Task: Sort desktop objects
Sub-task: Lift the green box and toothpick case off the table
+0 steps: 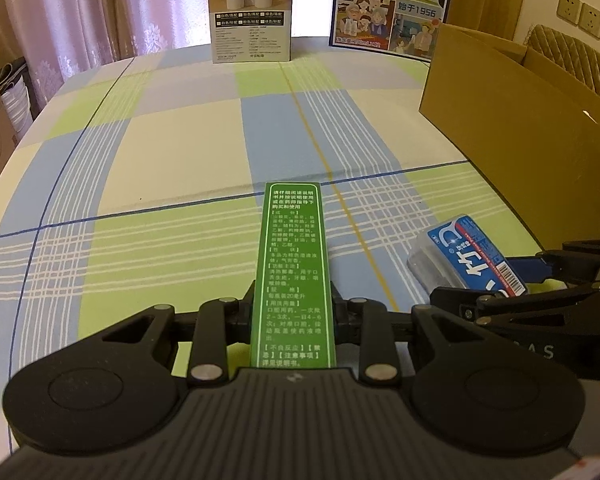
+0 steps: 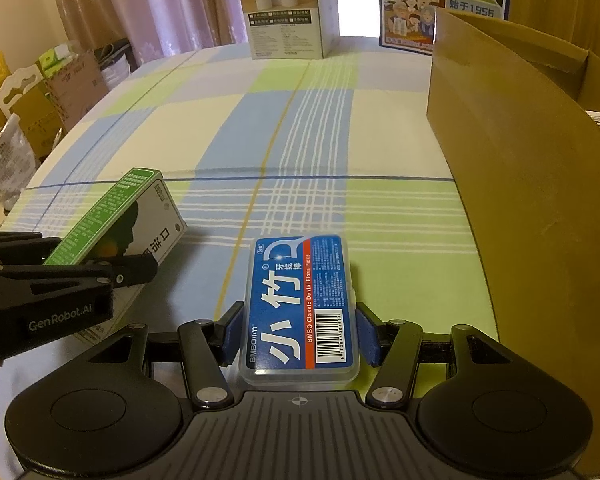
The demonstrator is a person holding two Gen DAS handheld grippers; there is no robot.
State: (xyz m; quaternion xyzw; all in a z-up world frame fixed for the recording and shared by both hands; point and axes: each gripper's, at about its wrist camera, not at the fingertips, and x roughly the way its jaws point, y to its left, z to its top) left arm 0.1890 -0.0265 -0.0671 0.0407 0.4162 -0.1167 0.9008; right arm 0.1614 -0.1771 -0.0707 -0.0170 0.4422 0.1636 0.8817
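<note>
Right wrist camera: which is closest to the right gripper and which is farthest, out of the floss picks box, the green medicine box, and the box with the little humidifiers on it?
1. Floss picks box: held between the right gripper's fingers.
2. Green medicine box: to the left, held in the left gripper.
3. Humidifier box: standing at the table's far edge.

Probably a home room: lace curtains (image 1: 100, 12), a plaid-clothed table (image 1: 180, 140), a padded chair (image 1: 576, 60).
</note>
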